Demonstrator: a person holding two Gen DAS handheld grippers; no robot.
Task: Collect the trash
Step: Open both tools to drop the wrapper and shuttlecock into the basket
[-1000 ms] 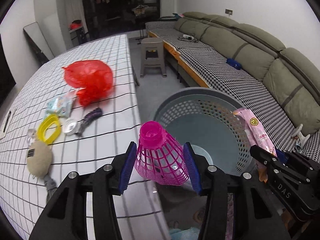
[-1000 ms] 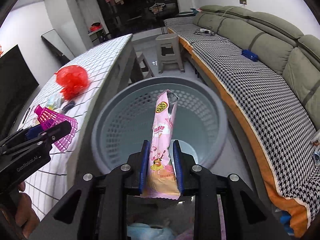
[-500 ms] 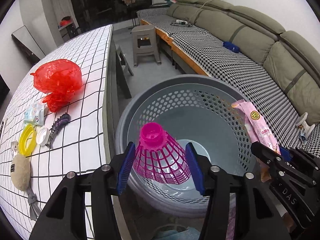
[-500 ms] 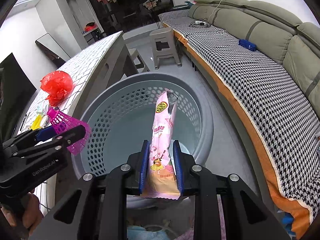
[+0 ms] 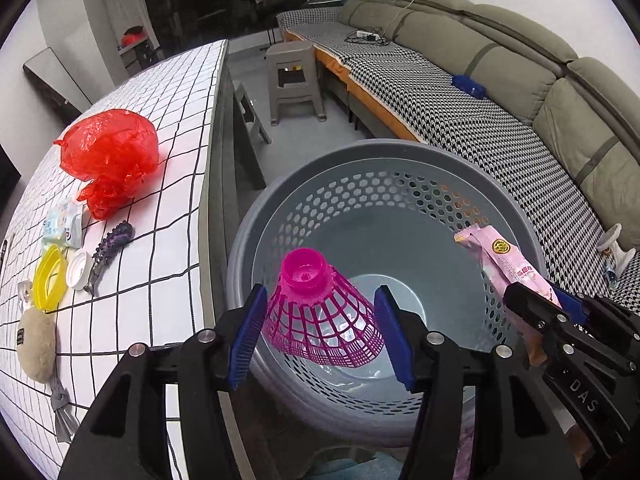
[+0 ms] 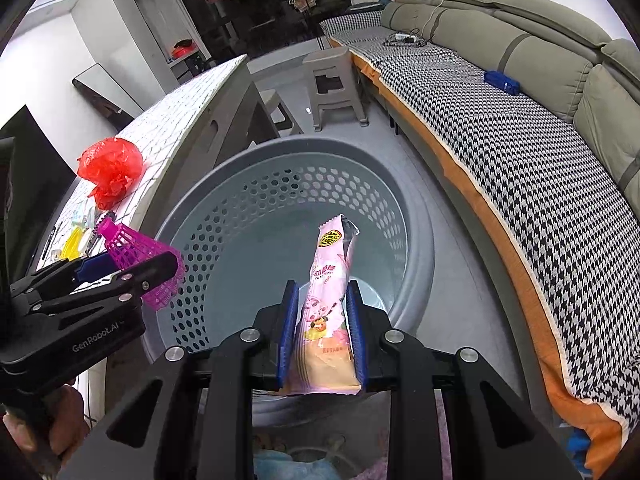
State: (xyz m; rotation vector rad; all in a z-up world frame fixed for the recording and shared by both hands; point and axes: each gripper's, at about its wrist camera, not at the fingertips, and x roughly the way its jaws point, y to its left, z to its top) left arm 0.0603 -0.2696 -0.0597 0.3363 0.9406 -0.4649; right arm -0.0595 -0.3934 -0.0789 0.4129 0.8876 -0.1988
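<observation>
A pink plastic shuttlecock (image 5: 316,308) sits between the blue pads of my left gripper (image 5: 320,320), whose jaws are opening; the skirt still touches both pads. It hangs over the near left side of the grey perforated basket (image 5: 400,148). My right gripper (image 6: 322,320) is shut on a pink snack wrapper (image 6: 330,272), held upright over the basket (image 6: 304,148). The right wrist view shows the left gripper (image 6: 132,268) and shuttlecock (image 6: 132,248) at the basket's left rim. In the left wrist view the right gripper (image 5: 536,300) and wrapper (image 5: 500,256) are at the right rim.
On the checked table (image 5: 168,240) to the left lie a red plastic bag (image 5: 110,152), wipes packet (image 5: 64,224), purple hair clip (image 5: 112,248), white cap (image 5: 78,268), yellow ring (image 5: 50,276) and beige pouch (image 5: 36,340). Beyond stand a grey stool (image 5: 294,76) and a sofa (image 5: 480,100).
Both grippers have moved off the table edge and down over the basket with their loads. The left jaws stand a little wider around the shuttlecock.
</observation>
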